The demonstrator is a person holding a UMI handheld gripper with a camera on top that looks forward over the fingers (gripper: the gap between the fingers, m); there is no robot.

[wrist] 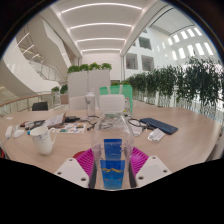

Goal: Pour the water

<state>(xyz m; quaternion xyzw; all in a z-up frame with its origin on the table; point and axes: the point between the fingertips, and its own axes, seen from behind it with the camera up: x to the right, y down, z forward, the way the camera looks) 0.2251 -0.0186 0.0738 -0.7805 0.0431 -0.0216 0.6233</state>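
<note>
Jaws clamp a blue-labelled bottle (112,165) upright, gripper (112,163) pads touching both sides. White cup (43,140) lies ahead-left, well apart; pouring probably means moving leftward first.

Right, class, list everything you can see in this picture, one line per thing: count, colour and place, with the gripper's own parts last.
Bottle: one, clear with blue label, between the fingers, which press its sides.
Pitcher: one, white, on the table left of the fingers.
Tablet-like flat object: one, dark, on the table to the right, beyond the fingers.
Chair: one, light green, at the table's far side.
Table: one, light wood, under everything.
Plants: a row, green, beyond the table at right.
Hand-held gripper: one, shut on the bottle; pads magenta.
</note>
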